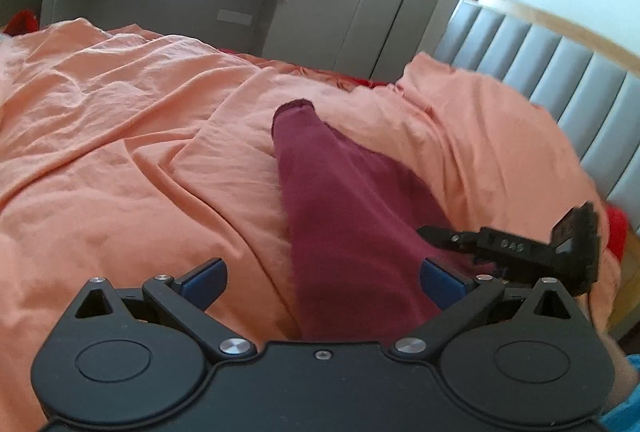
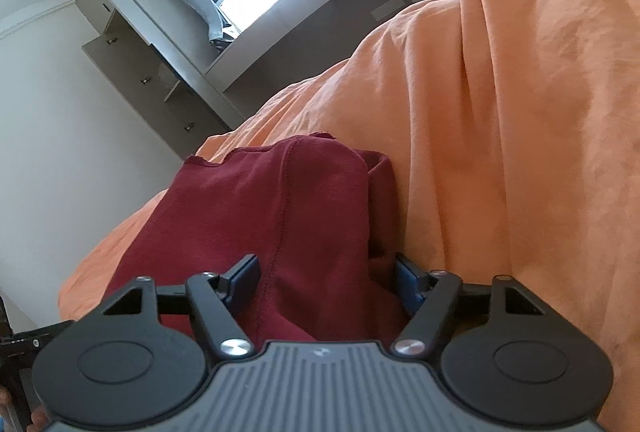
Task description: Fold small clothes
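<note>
Dark red knit garment point(image 1: 340, 216) lies lengthwise on the rumpled orange bedsheet point(image 1: 120, 152), running forward between the spread, empty jaws of the left gripper point(image 1: 322, 282), while the right gripper point(image 2: 326, 282) straddles its bunched near edge, unclamped, likely readying a fold.

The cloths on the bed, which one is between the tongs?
The dark red garment. It lies between both tongs, on top of the big orange sheet, which spreads around it.
</note>
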